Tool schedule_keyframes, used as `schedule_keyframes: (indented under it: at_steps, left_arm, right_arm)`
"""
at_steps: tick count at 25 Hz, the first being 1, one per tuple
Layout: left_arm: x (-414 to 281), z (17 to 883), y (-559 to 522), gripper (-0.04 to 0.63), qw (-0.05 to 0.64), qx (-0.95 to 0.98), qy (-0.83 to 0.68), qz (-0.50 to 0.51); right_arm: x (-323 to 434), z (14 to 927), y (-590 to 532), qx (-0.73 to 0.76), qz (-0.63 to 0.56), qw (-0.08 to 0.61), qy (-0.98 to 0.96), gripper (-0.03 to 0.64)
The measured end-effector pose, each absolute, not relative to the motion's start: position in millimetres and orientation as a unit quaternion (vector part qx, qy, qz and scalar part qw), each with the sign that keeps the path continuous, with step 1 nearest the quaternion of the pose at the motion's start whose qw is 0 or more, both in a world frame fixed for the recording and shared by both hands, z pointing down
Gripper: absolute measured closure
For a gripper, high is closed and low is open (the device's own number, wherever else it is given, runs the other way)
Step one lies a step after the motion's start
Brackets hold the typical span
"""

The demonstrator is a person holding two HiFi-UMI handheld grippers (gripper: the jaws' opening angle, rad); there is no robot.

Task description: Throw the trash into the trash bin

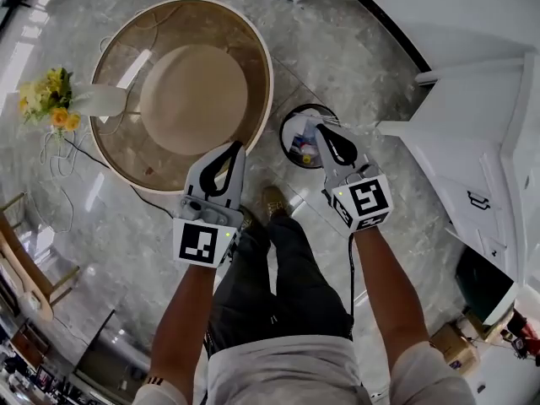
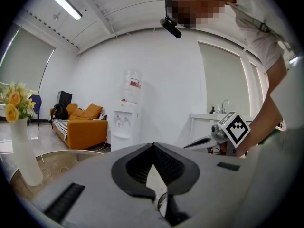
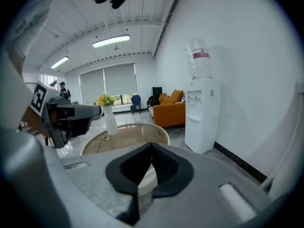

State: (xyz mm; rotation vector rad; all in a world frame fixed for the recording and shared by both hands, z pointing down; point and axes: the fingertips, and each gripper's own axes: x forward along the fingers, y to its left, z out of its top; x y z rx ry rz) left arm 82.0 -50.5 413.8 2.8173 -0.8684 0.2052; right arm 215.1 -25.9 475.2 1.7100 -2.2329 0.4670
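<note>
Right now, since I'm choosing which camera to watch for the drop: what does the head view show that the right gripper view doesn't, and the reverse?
Only the head view: the small round trash bin with a black liner on the floor, with trash inside, and the person's brown shoe. Only the right gripper view: the white water dispenser and the orange sofa. Both: the round glass table, the white vase of yellow flowers and the left gripper.

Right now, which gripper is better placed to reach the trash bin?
Right. The right gripper, shut, hangs over the trash bin rim; the left gripper, also shut and empty, hangs by the round table, farther away.
</note>
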Motion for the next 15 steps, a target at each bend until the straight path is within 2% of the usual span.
schedule_keyframes:
  at_steps: [7, 15]
  left_arm:
    - [68, 330, -52, 0.595, 0.065, 0.953, -0.293, 0.038]
    - [45, 246, -42, 0.595, 0.045, 0.951, -0.306, 0.007]
  right_arm:
    - [151, 346, -42, 0.548, 0.11, 0.048, -0.828, 0.615]
    - [94, 238, -40, 0.508, 0.056, 0.0, -0.859, 0.615]
